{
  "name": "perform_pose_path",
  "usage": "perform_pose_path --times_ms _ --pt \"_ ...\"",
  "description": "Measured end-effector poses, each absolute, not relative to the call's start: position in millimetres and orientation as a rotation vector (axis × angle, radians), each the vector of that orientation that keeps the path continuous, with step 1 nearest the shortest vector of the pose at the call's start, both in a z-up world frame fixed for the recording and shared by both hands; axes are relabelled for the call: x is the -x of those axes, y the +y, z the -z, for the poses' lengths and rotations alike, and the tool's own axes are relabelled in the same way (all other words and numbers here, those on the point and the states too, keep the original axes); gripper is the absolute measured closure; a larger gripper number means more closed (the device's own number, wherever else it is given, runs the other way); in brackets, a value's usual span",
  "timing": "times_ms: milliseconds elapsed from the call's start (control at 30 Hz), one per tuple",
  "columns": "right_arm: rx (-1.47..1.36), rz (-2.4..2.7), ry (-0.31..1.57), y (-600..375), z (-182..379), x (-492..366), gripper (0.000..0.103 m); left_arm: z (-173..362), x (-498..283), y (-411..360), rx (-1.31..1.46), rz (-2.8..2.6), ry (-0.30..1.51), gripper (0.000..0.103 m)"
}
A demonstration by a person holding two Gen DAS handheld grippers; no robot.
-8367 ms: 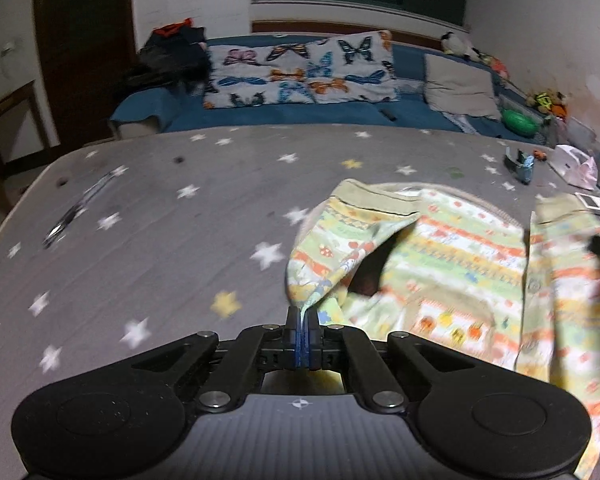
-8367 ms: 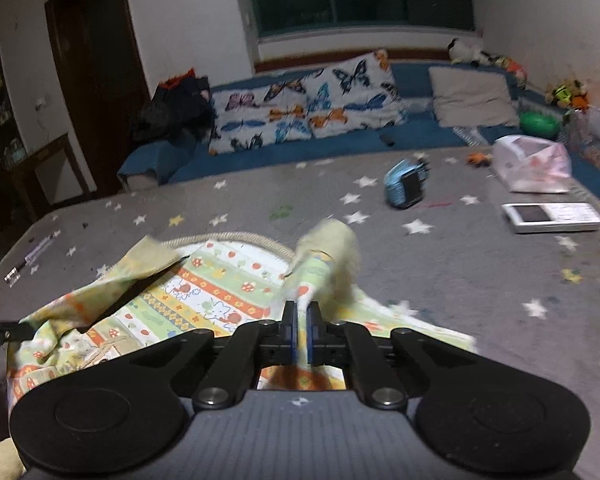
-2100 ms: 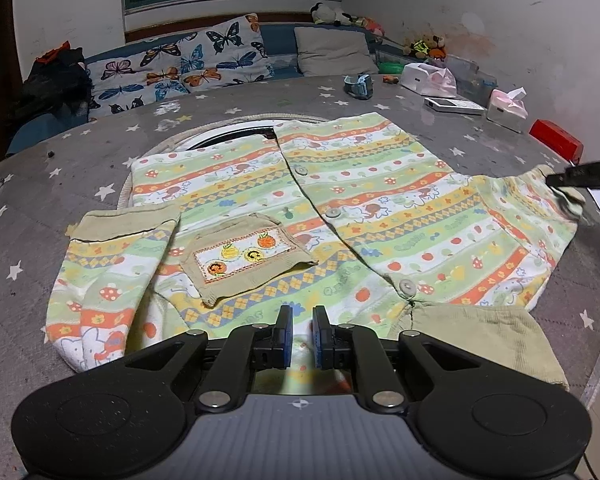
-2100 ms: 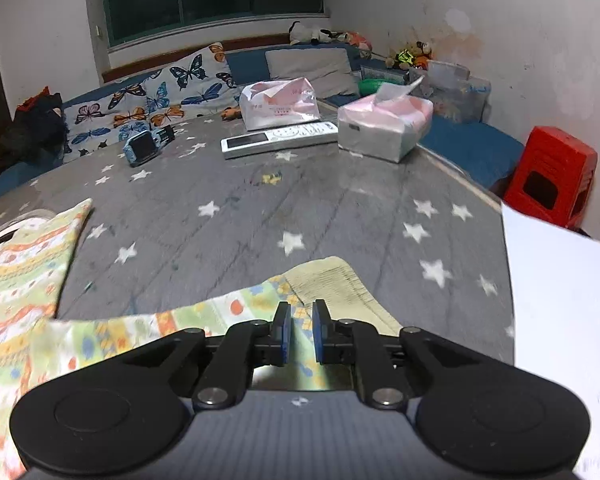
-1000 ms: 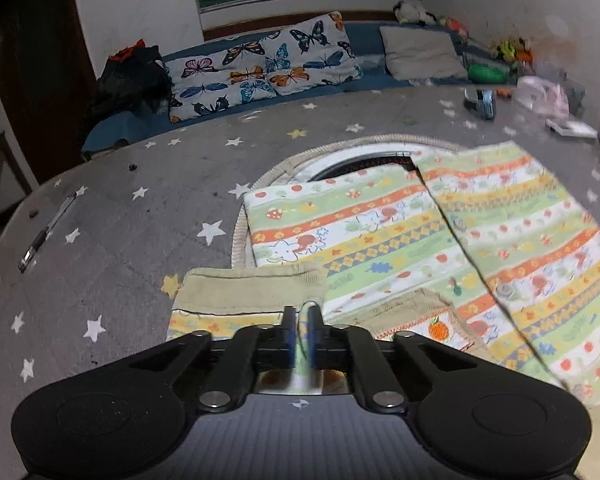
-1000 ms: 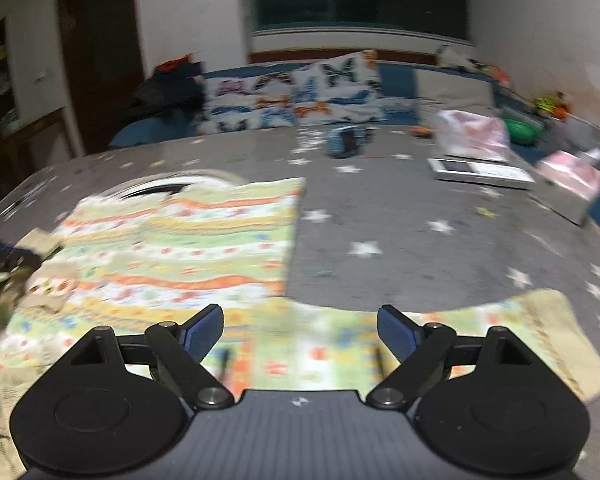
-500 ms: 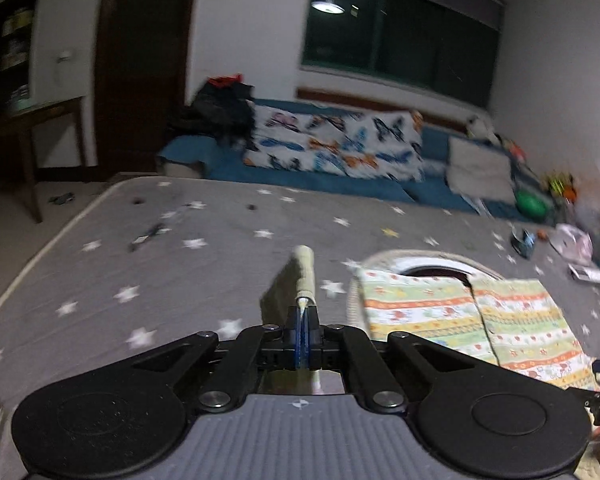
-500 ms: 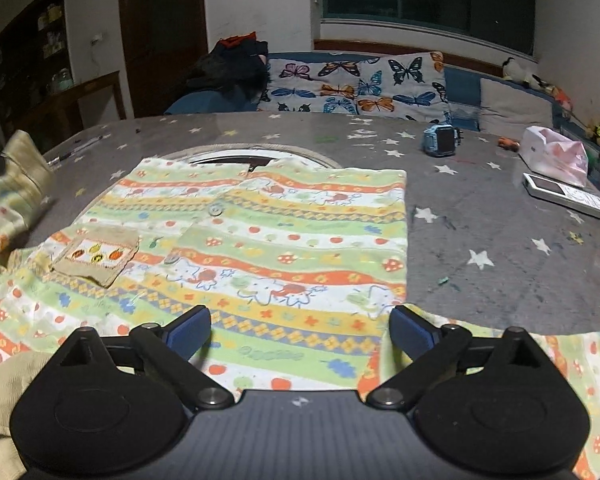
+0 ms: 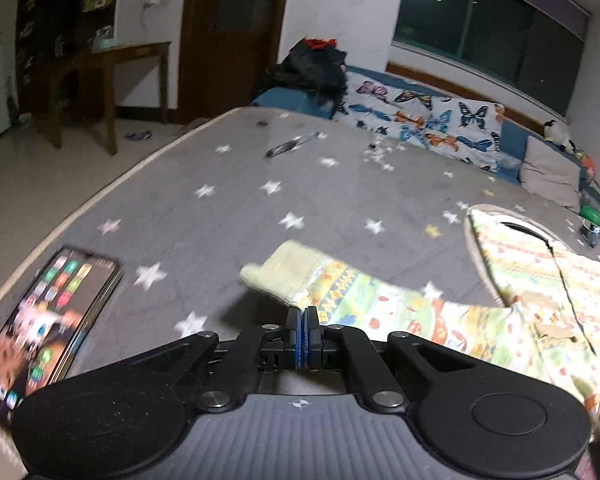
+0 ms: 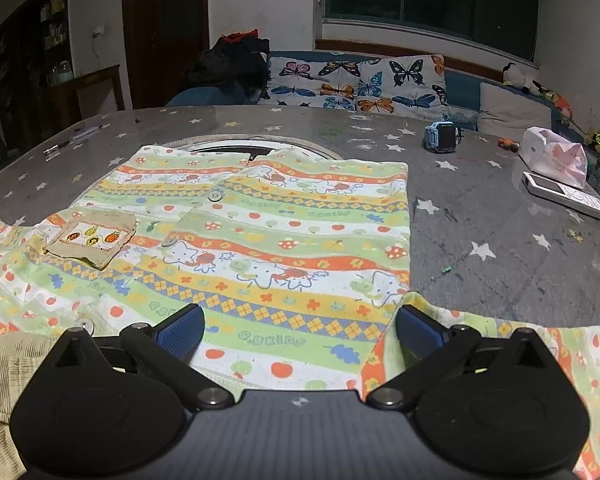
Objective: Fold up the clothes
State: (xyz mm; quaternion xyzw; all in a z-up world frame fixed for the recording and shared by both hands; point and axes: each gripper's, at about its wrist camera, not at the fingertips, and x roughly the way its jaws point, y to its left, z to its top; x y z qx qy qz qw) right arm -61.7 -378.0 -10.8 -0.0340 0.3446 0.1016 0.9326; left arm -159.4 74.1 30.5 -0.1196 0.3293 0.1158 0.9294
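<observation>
A child's striped shirt [image 10: 284, 232] with fruit and elephant prints lies spread front-up on the grey star-patterned table [image 10: 500, 248]. Its small patch pocket [image 10: 92, 238] is at the left. My left gripper [image 9: 303, 320] is shut on the left sleeve [image 9: 340, 292] near its beige cuff and holds it stretched out leftward from the shirt body [image 9: 540, 264]. My right gripper [image 10: 298, 330] is open and empty, hovering low over the shirt's lower front. The right sleeve [image 10: 560, 356] lies flat at the lower right.
A lit phone [image 9: 48, 320] lies near the table's left edge. A pen [image 10: 72, 140], a blue toy watch [image 10: 442, 138], a pink bag [image 10: 552, 156] and a white remote [image 10: 564, 194] lie on the table. A sofa with butterfly cushions [image 10: 360, 80] stands behind.
My left gripper has carried the left sleeve outward to the left and lower, so the sleeve is stretched flat-ish instead of raised. My right gripper stays open and has moved slightly closer over the shirt.
</observation>
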Motion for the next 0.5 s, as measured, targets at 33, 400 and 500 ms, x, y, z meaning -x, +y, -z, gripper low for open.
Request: perform_pose_path --times_ms 33,400,500 --pt "0.069 -0.208 0.705 -377.9 10.9 61.7 0.0 -27.8 160.2 74.9 0.243 -0.243 0.685 0.102" --pt "0.066 -0.208 0.698 -377.5 11.9 62.3 0.0 -22.8 147.8 84.9 0.206 -0.252 0.725 0.101" --pt "0.066 -0.208 0.698 -377.4 12.2 62.2 0.0 -18.0 142.7 86.4 0.199 -0.258 0.759 0.101"
